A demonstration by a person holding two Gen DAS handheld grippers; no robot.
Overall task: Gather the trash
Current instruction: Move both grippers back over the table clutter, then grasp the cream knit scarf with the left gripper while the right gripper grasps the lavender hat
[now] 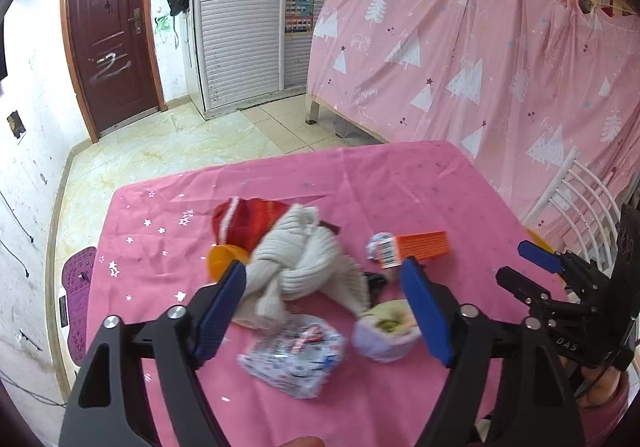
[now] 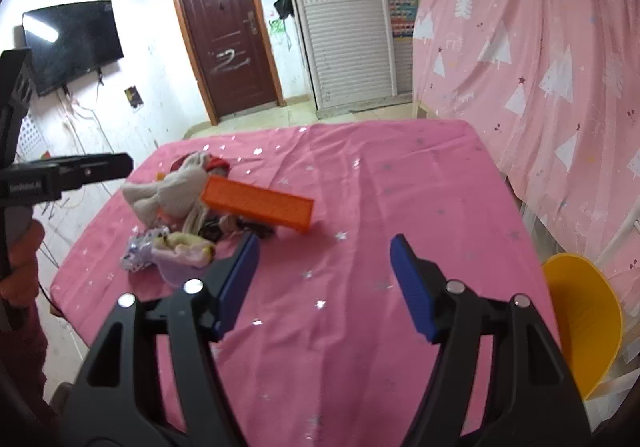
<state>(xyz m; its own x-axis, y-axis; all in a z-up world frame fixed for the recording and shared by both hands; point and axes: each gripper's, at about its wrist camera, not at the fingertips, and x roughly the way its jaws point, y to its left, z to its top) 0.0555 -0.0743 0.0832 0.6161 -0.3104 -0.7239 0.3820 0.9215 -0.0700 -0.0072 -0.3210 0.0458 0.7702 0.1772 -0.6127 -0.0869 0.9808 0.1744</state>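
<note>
Both jaws spread, nothing gripped yet.
Your left hand-held gripper (image 1: 324, 311) hangs above the crumpled wrapper (image 1: 294, 359); closing early could snag the knitted cloth (image 1: 304, 267). Your right hand-held gripper (image 2: 324, 283) hovers empty over the bench (image 2: 400, 187).

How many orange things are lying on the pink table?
2: an orange comb-like box right of the knitted cloth, and an orange bowl partly under that cloth's left side. More may be hidden beneath.

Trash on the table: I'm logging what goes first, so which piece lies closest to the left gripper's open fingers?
The crumpled printed wrapper, lying just below and between the left gripper fingers; the lilac paper cup sits beside the right finger.
</note>
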